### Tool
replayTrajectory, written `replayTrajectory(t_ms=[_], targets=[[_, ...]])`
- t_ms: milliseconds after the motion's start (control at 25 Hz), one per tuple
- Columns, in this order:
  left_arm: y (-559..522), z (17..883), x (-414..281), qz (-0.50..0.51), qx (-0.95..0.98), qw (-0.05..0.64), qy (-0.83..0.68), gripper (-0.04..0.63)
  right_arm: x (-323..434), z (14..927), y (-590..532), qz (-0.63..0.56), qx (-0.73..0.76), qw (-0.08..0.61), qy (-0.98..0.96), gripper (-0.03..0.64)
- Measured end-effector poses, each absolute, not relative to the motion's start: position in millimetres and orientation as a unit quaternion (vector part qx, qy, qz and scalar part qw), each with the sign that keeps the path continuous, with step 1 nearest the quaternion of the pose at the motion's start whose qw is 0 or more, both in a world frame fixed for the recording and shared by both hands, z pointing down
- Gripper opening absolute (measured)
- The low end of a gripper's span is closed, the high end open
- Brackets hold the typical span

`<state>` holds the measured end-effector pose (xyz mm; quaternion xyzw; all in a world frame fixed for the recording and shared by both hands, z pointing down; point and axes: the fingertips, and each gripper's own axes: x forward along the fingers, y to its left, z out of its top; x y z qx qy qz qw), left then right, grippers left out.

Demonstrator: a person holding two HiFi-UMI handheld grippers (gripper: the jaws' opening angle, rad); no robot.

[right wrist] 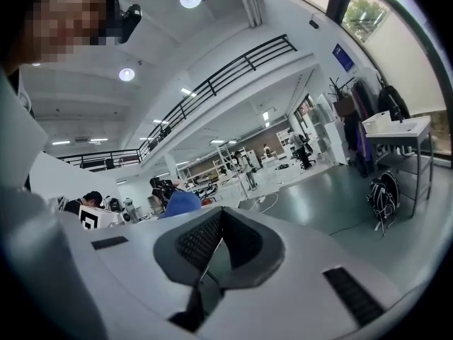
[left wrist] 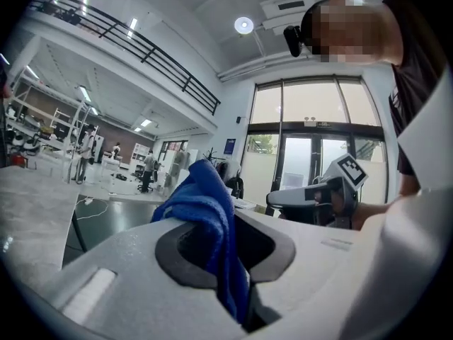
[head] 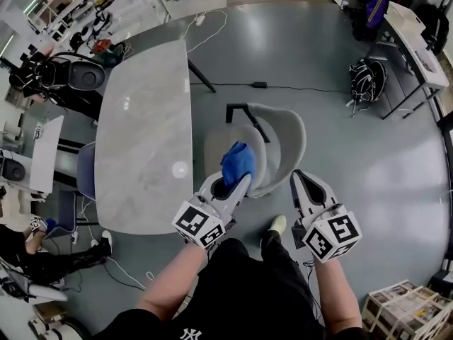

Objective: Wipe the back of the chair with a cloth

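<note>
A polished grey floor (head: 340,154) runs through an open workshop hall. A pale stone-look table (head: 141,140) stands there with a light grey shell chair (head: 287,144) just beside its long right edge. A black backpack (head: 367,80) lies well apart, toward the far right. The cloth (head: 238,163), bright blue and bunched into soft folds, is pinched between the jaws of the left gripper (head: 232,181), its bulk standing out past the tips. In the head view it sits over the chair's seat, short of the curved back; whether it touches the seat cannot be told. The right gripper (head: 298,177), jaws pressed together on nothing, is near the chair's right edge, apart from the cloth.
</note>
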<state>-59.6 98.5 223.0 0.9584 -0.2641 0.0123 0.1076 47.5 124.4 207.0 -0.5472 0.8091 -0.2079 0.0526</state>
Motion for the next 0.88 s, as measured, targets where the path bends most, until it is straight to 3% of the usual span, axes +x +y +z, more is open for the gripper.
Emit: replayTrajectory(t_ms=[440, 880], targets=[[-34, 324, -39, 0.060, 0.949, 0.134, -0.280, 0.057, 64, 264, 8, -0.218, -0.538, 0.017, 0.814, 0.014], [-172, 512, -8, 0.098, 0.946, 0.151, -0.270, 0.057, 74, 363, -84, -0.243, -0.574, 0.027, 0.782, 0.014]])
